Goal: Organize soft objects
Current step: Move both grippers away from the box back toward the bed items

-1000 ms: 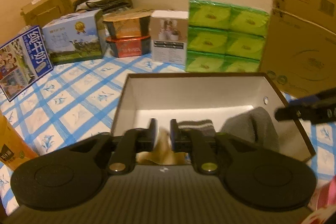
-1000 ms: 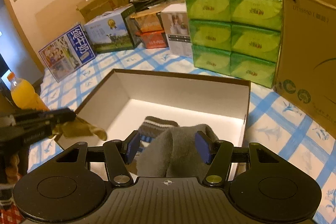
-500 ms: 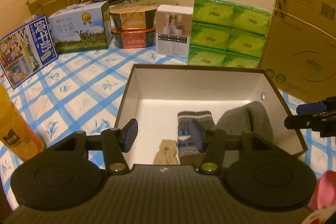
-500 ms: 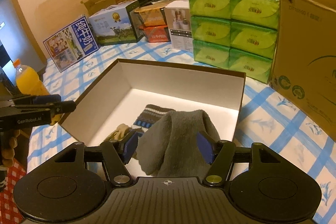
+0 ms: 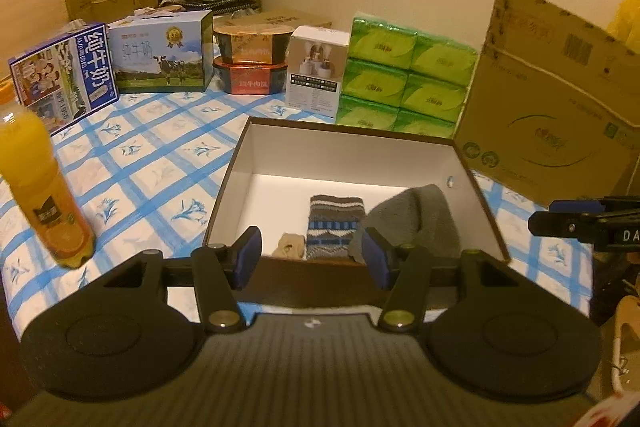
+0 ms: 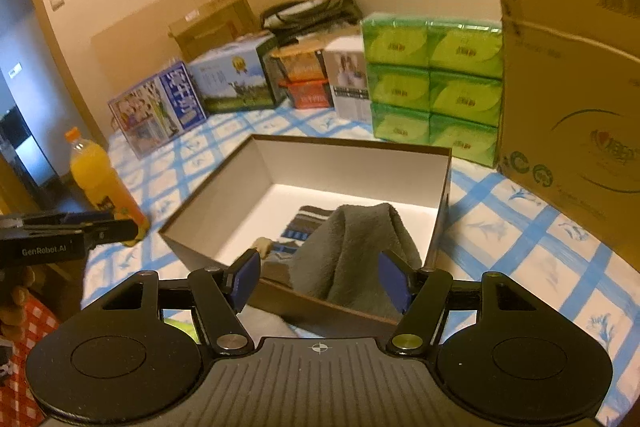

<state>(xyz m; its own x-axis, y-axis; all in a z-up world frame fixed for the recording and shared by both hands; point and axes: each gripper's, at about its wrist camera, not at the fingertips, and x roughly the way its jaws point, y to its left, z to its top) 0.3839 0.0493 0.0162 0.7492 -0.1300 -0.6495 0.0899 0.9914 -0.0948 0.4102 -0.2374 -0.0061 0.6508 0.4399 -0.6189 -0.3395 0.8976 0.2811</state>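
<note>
Beige sock [image 5: 289, 245] mostly behind box [image 5: 256, 163] wall, striped sock [image 6: 301, 223] half under grey sock [image 6: 352, 251], carton [image 6: 572, 75] cut off, small labels unreadable

3 socks [image 5: 337, 227] lie in open box [image 5: 352, 143], near front.

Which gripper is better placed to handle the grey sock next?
Right. The grey sock sits directly between the right gripper's open jaws; the left gripper faces the striped sock instead.
</note>
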